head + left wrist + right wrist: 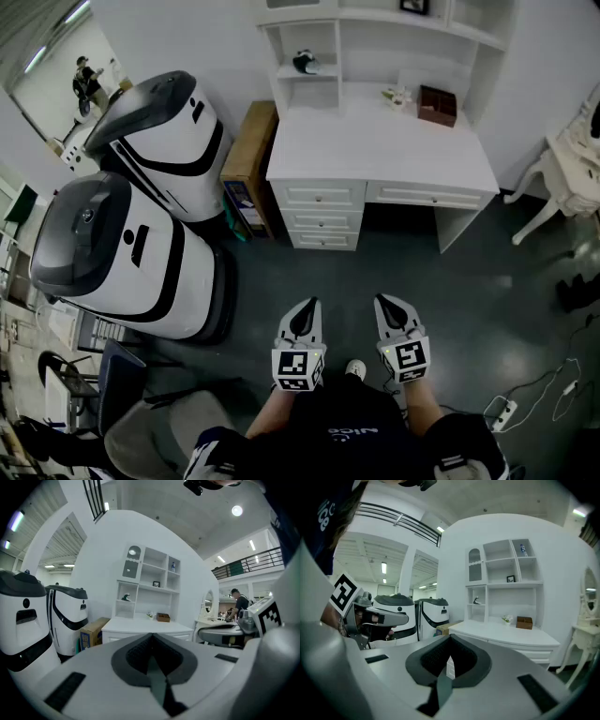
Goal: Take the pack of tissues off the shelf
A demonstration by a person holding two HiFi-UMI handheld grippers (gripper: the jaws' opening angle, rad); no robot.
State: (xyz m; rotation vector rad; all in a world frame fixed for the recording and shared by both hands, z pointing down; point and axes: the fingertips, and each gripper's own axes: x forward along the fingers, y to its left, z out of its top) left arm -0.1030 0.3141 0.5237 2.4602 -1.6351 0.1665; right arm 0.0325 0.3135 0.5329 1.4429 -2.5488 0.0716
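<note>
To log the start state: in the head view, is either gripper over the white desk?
No, the left gripper and right gripper both hang over the dark floor, short of the desk.

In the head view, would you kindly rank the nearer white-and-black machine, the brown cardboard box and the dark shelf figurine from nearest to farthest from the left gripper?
1. Nearer white-and-black machine, left of the left gripper.
2. Brown cardboard box, beside the white desk.
3. Dark figurine, up in the shelf cubby.

box (248, 159) between 2 robots (127, 258) and desk (375, 145)
</note>
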